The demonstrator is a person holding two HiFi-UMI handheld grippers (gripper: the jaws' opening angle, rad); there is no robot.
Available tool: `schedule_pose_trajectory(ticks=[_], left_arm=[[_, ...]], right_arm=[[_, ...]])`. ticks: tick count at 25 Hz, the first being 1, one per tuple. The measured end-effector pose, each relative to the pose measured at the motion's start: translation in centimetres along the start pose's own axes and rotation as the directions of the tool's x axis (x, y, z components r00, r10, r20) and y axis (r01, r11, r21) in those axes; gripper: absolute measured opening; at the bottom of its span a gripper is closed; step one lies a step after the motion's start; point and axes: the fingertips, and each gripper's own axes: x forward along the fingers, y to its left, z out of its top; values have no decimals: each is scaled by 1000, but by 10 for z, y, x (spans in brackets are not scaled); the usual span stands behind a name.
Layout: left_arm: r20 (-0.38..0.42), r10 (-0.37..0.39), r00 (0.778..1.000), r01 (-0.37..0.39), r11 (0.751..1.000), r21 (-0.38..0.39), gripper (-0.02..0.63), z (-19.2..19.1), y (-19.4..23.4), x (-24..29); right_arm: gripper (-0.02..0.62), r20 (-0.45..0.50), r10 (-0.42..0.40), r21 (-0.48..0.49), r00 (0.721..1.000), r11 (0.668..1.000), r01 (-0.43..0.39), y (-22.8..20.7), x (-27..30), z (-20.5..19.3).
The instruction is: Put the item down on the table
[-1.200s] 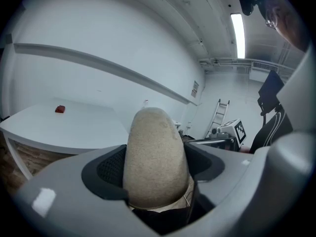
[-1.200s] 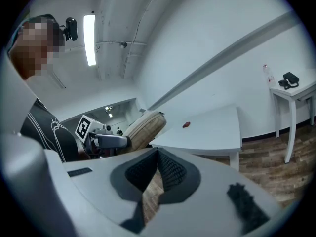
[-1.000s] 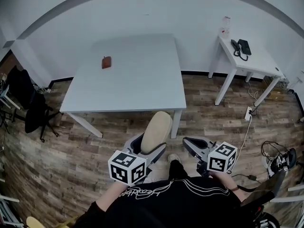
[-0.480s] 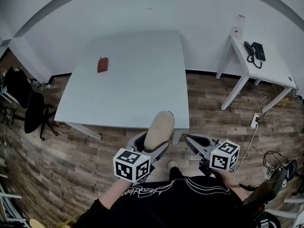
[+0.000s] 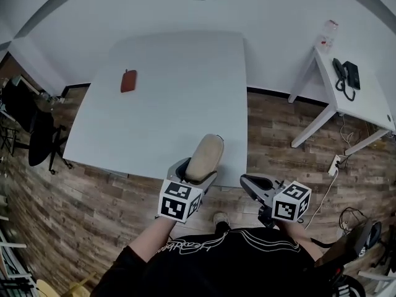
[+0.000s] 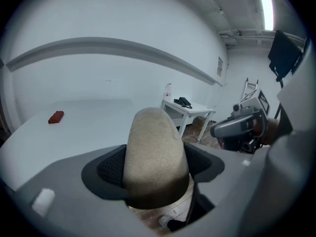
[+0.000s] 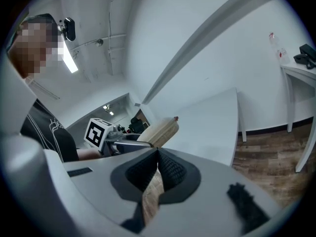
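Observation:
A beige oblong item point(image 5: 206, 156) with a rounded tip and a rough surface sits between the jaws of my left gripper point(image 5: 199, 167), which is shut on its lower half. In the left gripper view the item point(image 6: 155, 149) stands up from between the two black pads point(image 6: 109, 168) and hides the middle of the scene. It hangs over the near edge of the white table point(image 5: 167, 98). My right gripper point(image 5: 249, 184) hovers to its right over the floor, jaws shut together with nothing in them point(image 7: 158, 158). The right gripper view shows the item point(image 7: 160, 131) from the side.
A small red object point(image 5: 129, 80) lies at the table's far left. A smaller white table point(image 5: 365, 107) at the right carries a black phone point(image 5: 346, 76) and a bottle point(image 5: 326, 34). A black chair point(image 5: 31, 129) stands left of the table. Cables lie on the wooden floor at the right.
Both grippers and the view have moved forward toward the table. The beige item, earlier over the floor in front of the table, now reaches over its near edge.

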Motion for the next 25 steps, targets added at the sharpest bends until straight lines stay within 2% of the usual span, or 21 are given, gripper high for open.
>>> schedule_pose_trajectory(ticks=[4,9,15,19,25], left_arm=[[-76,48,996,-46,998,34,371,-20,26,42],[-174,65,983,-66,998,-3,370,-52,51,84],[-248,89,964,-92,996,1,371,-80,62,104],[-242,91,966,-97,995,-14,373,-86,64,106],[-225,96,970,-95,995,16,377,-85,65,108]], right_arm=[[8,-22,4,17,1000,1000,-3,-19,9,3],[8,-56,0,42,998,999,2,-39,16,-1],[8,-82,-2,63,997,998,8,-51,21,-7],[8,-97,3,66,995,998,3,-51,25,-10],[9,-104,14,76,994,997,-6,-45,30,-18]])
